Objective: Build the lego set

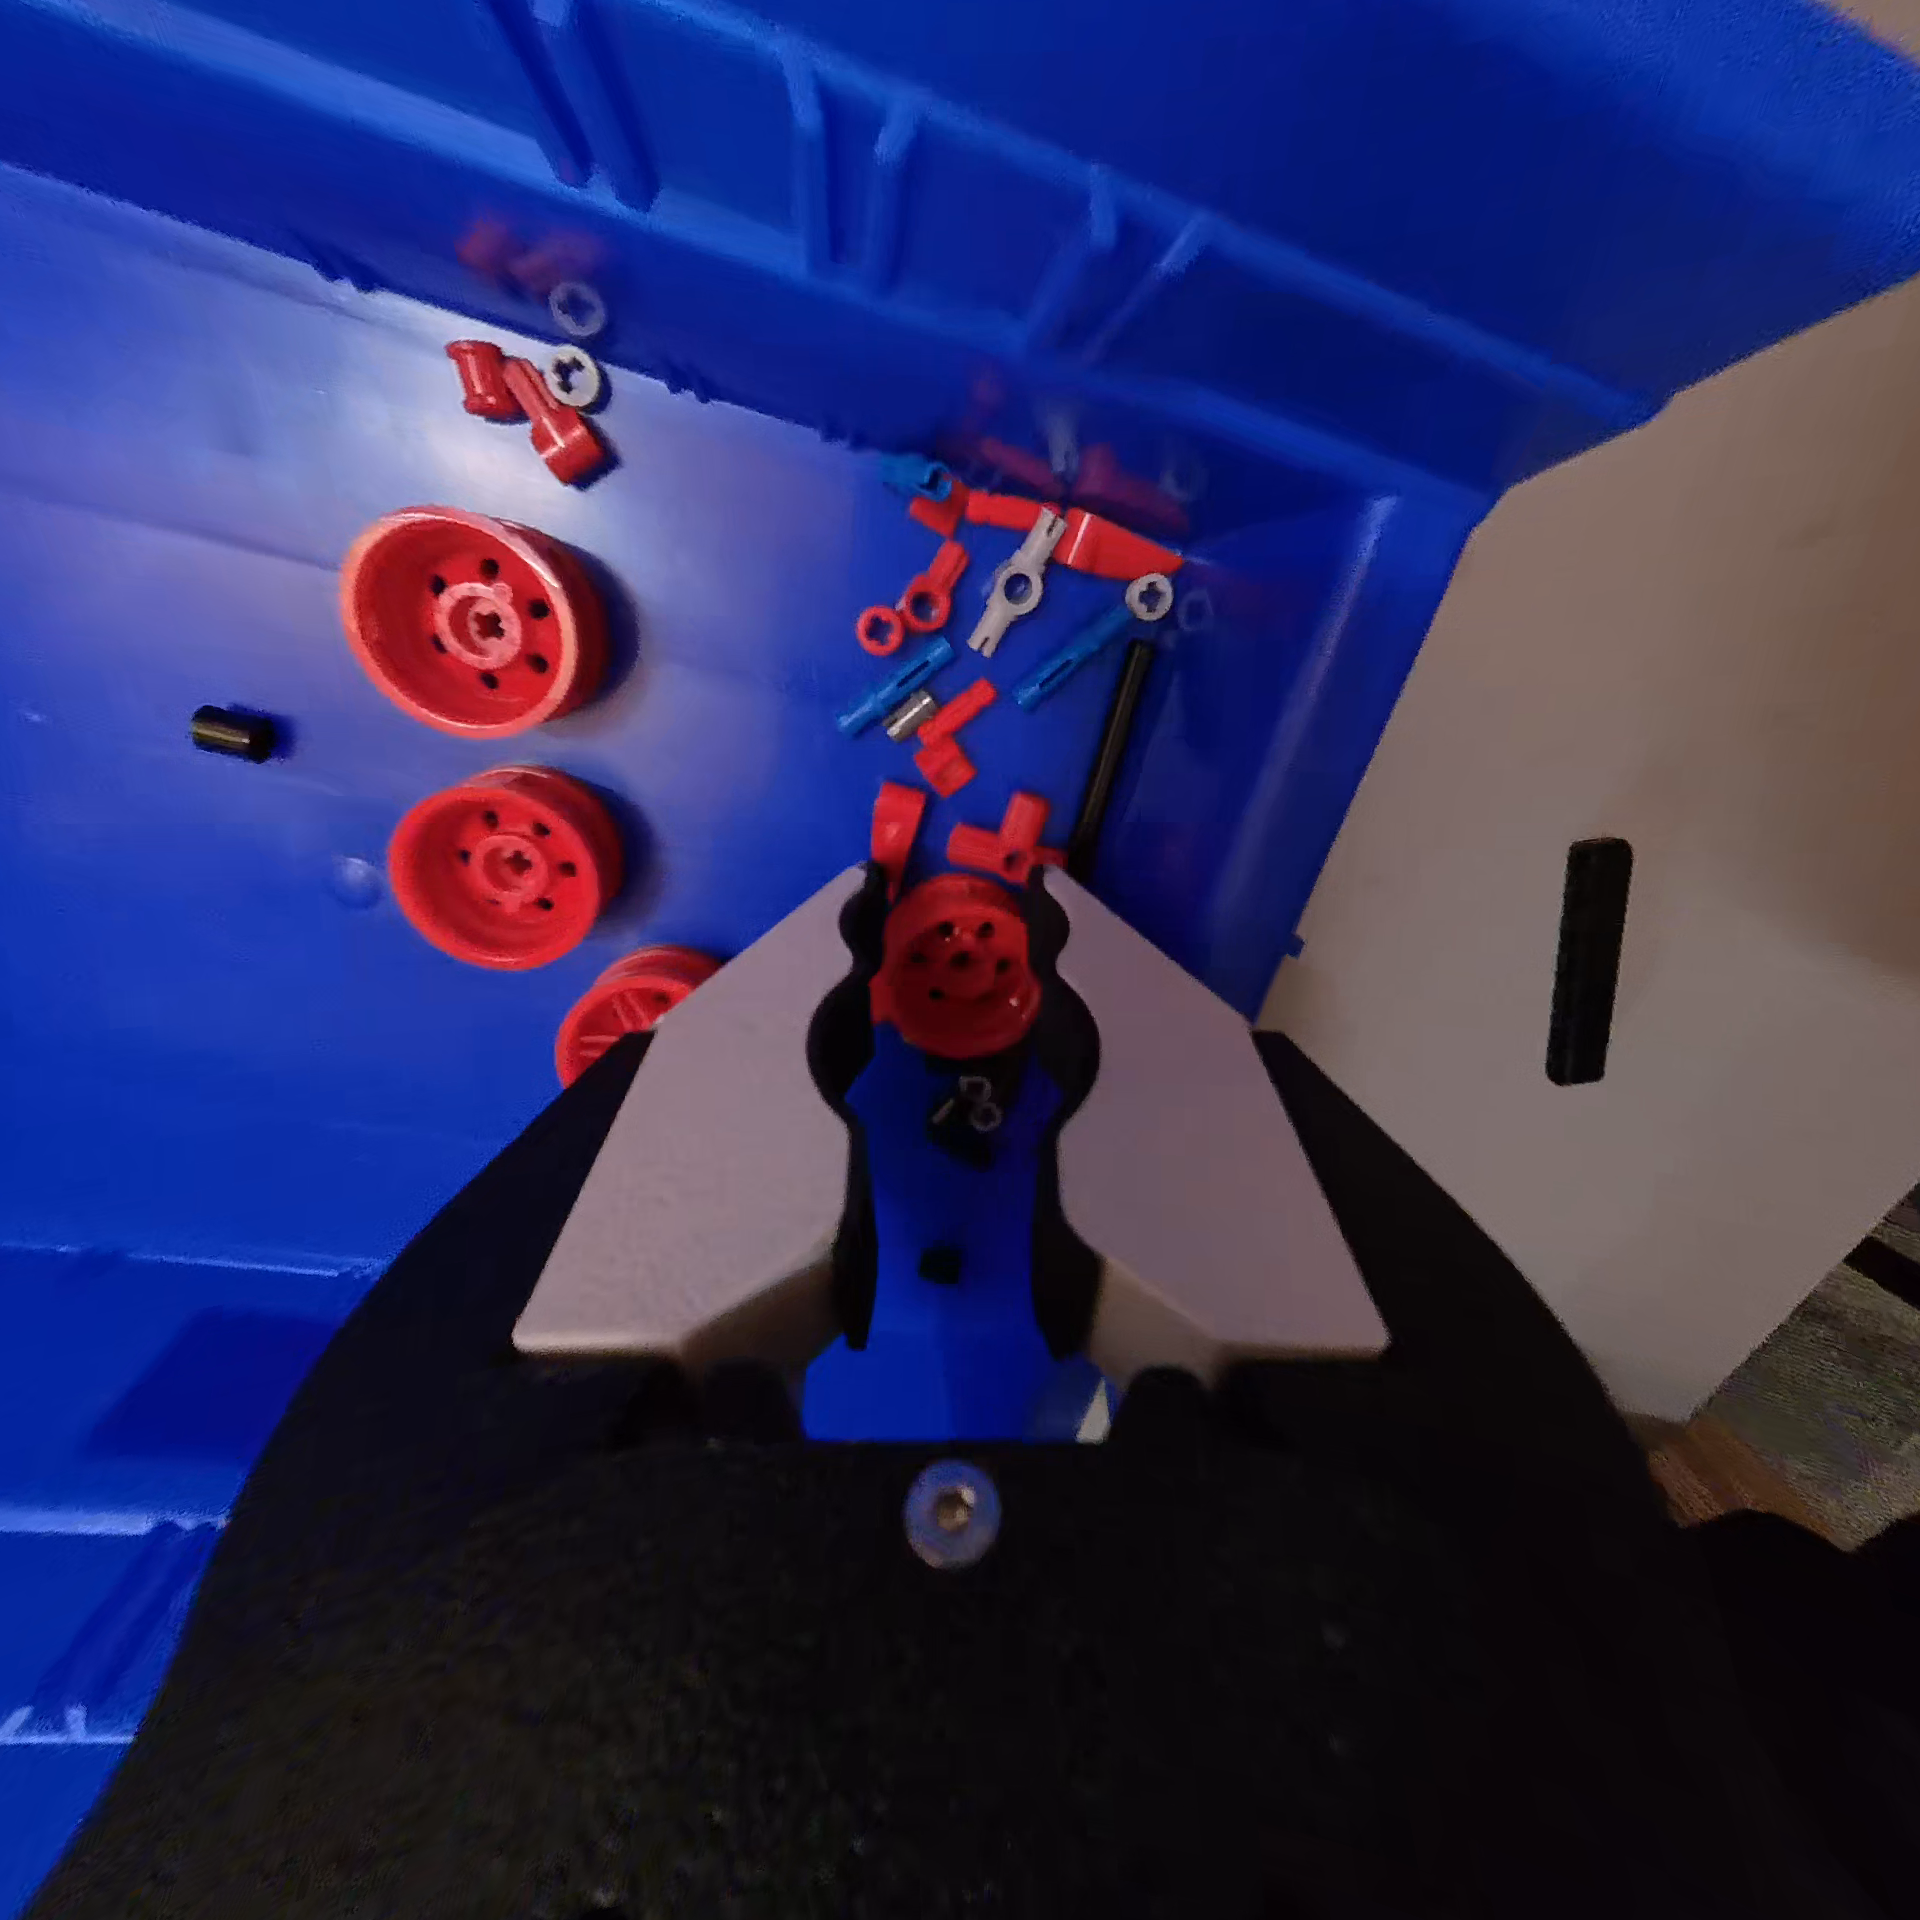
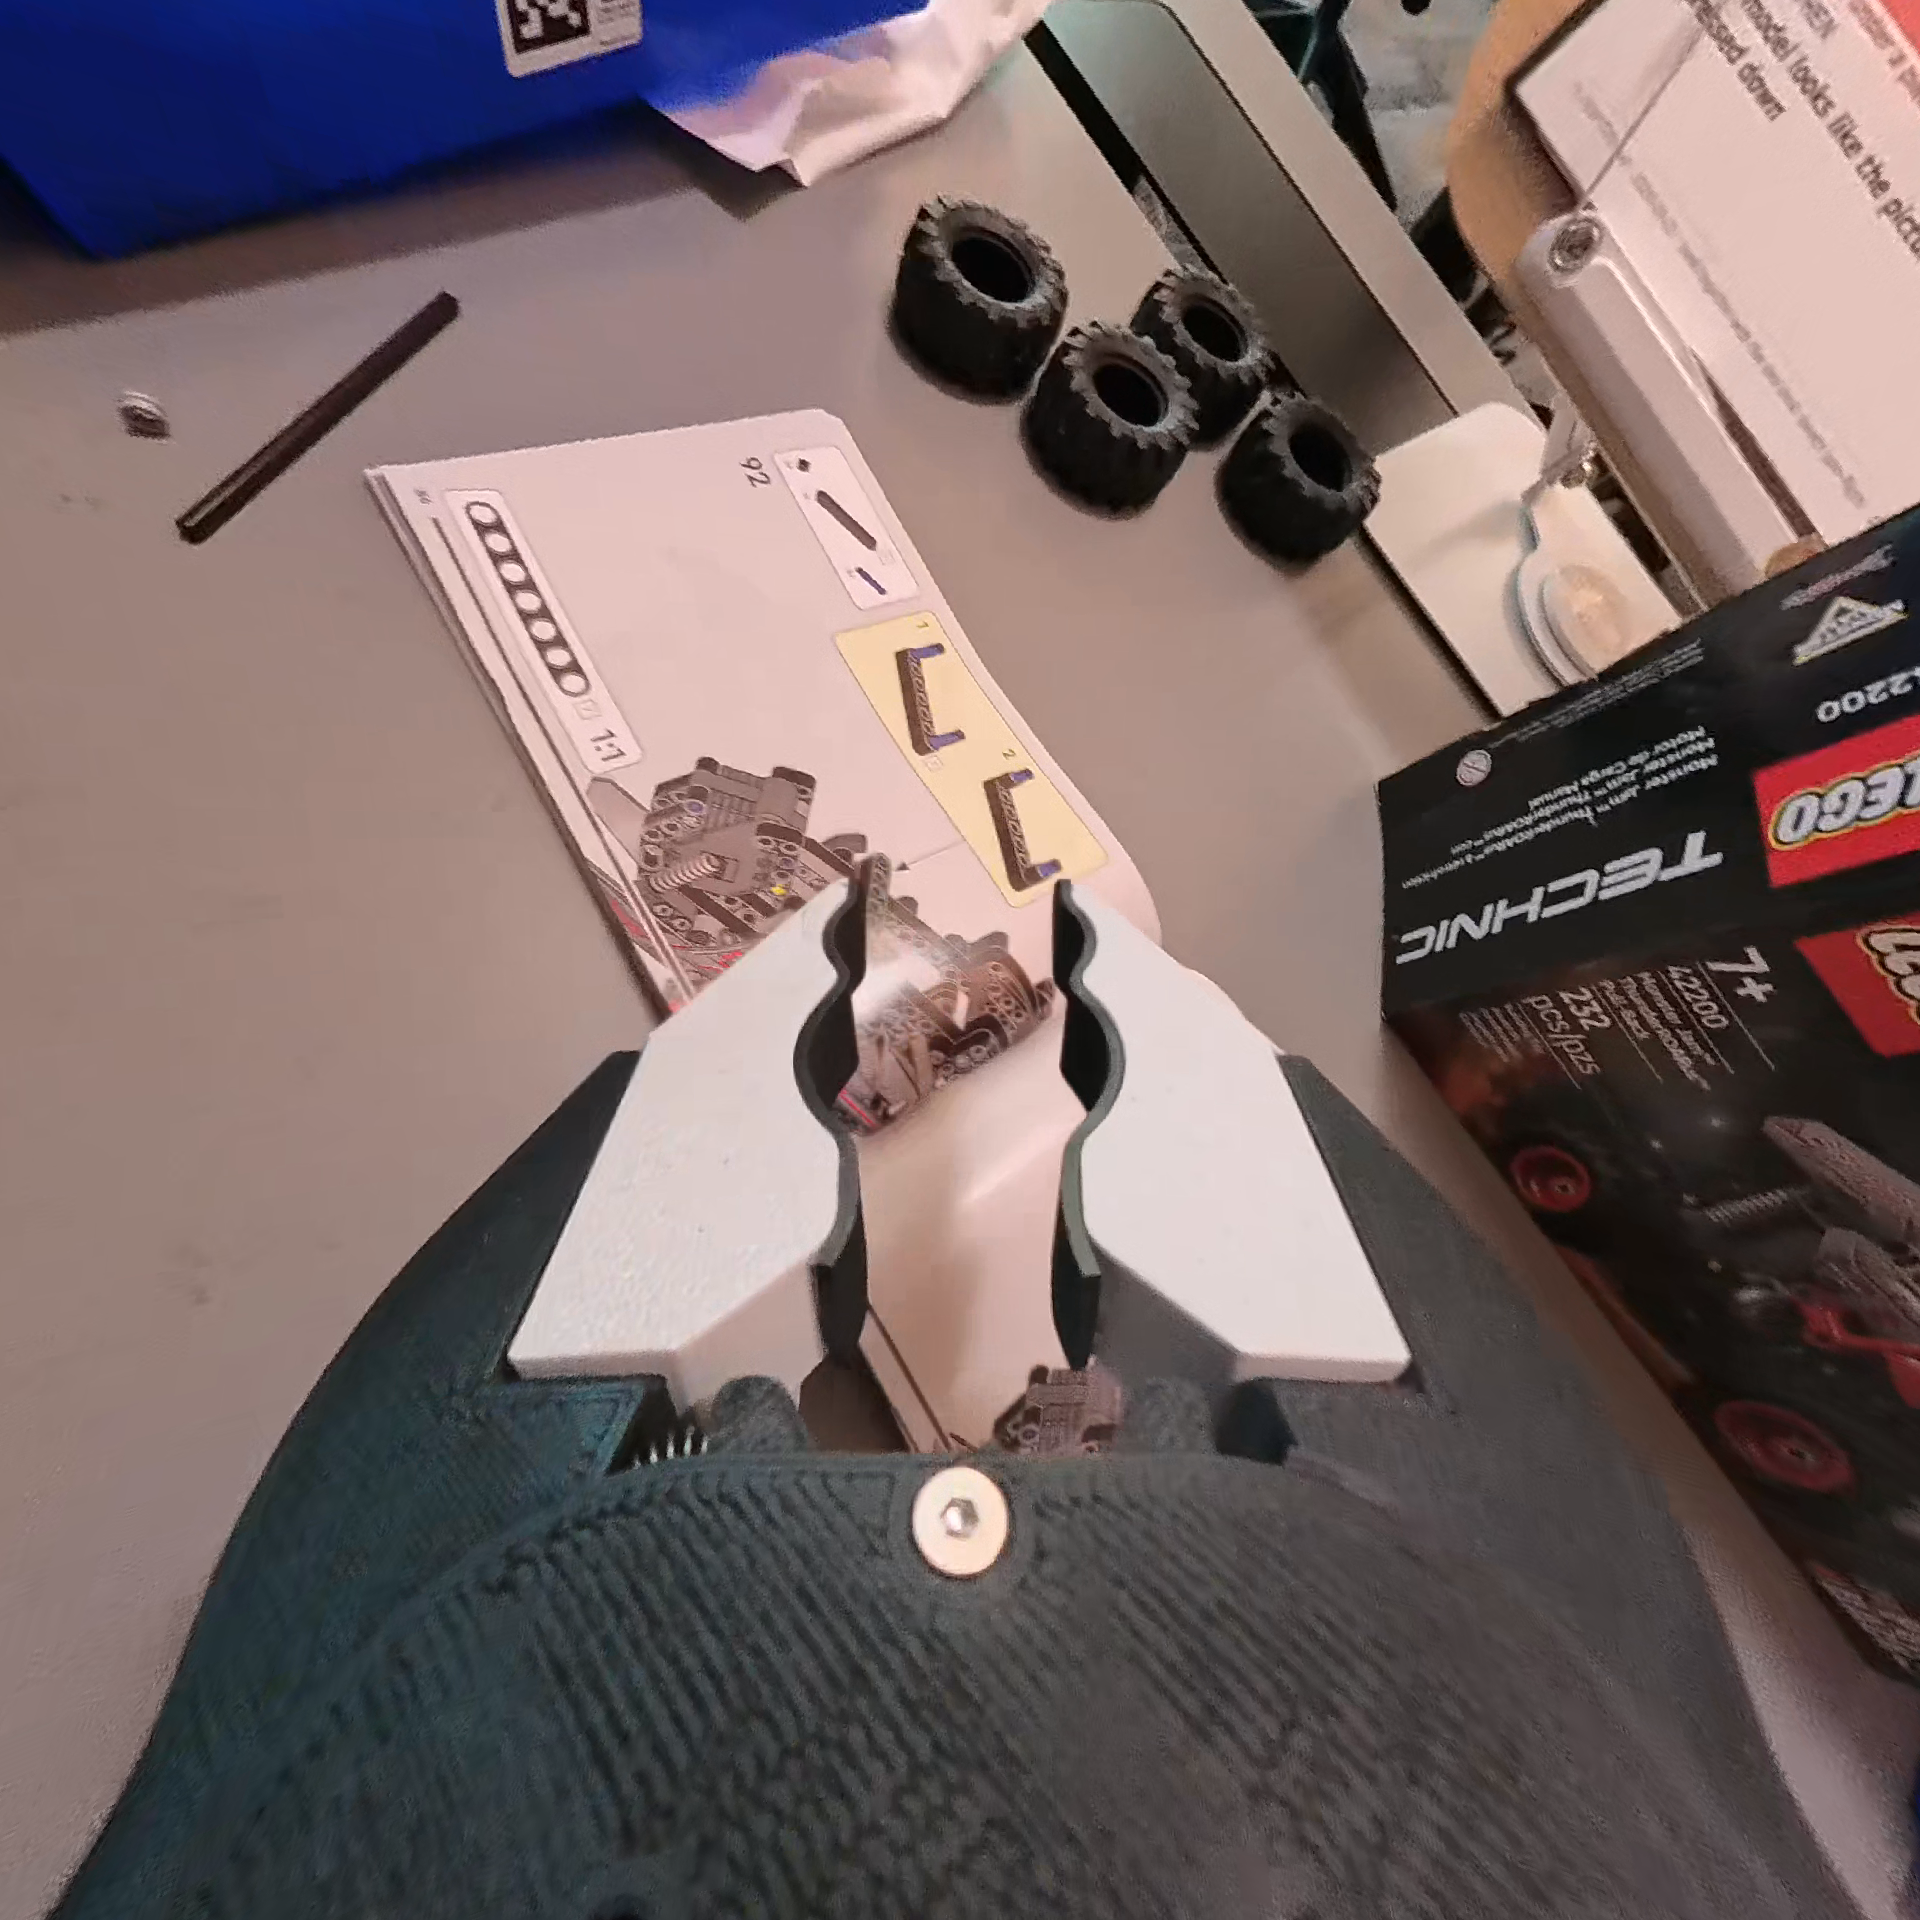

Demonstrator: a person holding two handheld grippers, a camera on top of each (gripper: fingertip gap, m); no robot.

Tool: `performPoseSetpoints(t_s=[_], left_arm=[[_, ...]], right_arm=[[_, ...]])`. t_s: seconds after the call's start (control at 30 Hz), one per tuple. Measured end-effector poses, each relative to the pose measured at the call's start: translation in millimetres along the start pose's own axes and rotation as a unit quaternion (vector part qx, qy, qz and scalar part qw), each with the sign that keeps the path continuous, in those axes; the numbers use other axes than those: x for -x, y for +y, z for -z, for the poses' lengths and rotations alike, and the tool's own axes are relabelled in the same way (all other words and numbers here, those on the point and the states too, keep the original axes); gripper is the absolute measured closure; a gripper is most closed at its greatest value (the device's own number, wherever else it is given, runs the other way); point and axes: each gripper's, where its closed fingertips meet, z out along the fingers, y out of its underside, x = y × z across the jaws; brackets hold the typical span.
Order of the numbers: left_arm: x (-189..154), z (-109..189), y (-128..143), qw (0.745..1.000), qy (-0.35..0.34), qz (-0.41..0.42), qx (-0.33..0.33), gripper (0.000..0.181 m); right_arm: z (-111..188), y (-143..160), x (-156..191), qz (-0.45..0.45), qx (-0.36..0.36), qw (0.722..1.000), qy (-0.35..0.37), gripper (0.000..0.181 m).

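Black-bodied, with white fingers, the left gripper [image 1: 956,883] reaches down into a blue bin [image 1: 260,1091], its jaws clamped on a red wheel rim [image 1: 956,982] held between the dark pads near the tips. Two more red rims [image 1: 478,621] [image 1: 506,865] lie on the bin floor at 10 o'clock of the held one, and a third [image 1: 623,1008] peeks out at 9 o'clock beside the left finger. Small red, blue and grey connector pieces [image 1: 997,613] are scattered at 12 o'clock, with a black axle [image 1: 1112,748] near the bin wall.

Over the grey worktop [image 2: 260,935] the right gripper [image 2: 961,894] hovers tilted forward, jaws apart and empty, above the open instruction booklet [image 2: 707,644]. Four black tyres [image 2: 1122,384] sit at 1 o'clock, the set's box [image 2: 1662,935] at 3 o'clock, and a long black axle [image 2: 322,416] at 10 o'clock.
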Motion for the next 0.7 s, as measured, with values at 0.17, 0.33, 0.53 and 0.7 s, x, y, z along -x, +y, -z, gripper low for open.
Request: performPoseSetpoints(t_s=[0.17,0.33,0.53,0.7], left_arm=[[24.8,4.6,33.0,0.994,-0.075,0.018,0.078,0.159],[37.8,19.5,33.3,0.993,-0.092,0.061,0.041,0.16],[54.5,43.4,17.2,0.98,-0.142,0.126,-0.055,0.16],[71.6,62.4,-2.4,0.953,-0.178,0.191,-0.153,0.162]], right_arm=[[-4.7,2.6,16.7,0.002,-0.008,1.0,-0.017,0.147],[-5.2,6.1,10.3,-0.006,-0.005,1.0,-0.023,0.147],[5.0,41.7,8.4,-0.019,0.023,0.999,-0.024,0.15],[5.4,41.9,19.3,-0.065,0.005,0.994,-0.088,0.161]])
